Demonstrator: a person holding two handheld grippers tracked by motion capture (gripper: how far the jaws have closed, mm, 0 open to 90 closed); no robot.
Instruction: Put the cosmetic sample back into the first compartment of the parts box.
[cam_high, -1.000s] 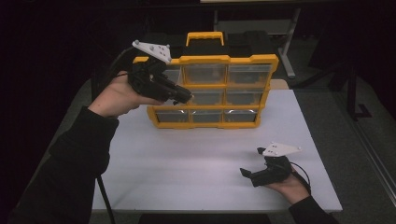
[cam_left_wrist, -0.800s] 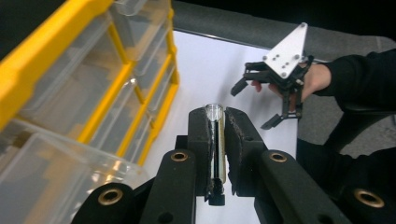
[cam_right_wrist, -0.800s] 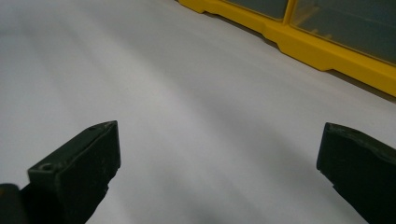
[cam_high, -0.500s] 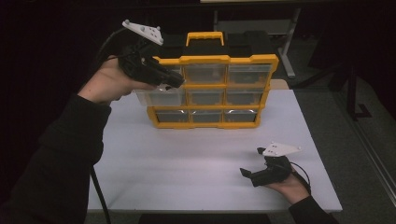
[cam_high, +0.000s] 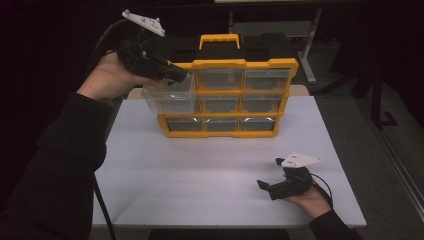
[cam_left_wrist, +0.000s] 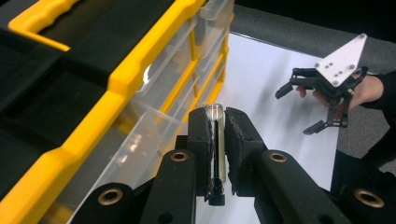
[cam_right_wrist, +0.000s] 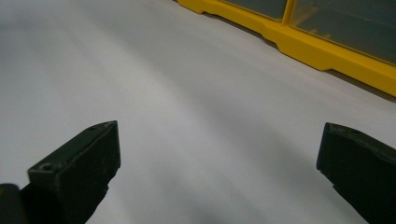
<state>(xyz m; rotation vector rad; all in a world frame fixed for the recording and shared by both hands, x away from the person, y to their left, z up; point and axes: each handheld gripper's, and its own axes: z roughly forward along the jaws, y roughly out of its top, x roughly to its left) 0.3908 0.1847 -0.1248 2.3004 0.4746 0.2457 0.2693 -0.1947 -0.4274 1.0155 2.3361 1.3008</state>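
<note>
In the upper left of the high view, the left hand (cam_high: 107, 75) is raised and points the left tool (cam_high: 181, 76) toward the yellow organizer (cam_high: 227, 64). This tool is clenched on the thin front wall of a clear drawer (cam_high: 170, 99), at the left of the top row. The transparent drawer stands pulled out of the organizer. In the lower right, the right hand (cam_high: 311, 199) lies low on the white counter (cam_high: 200, 170), well apart from the organizer. The right tool (cam_high: 270, 176) is released, its jaws wide with nothing between them.
</note>
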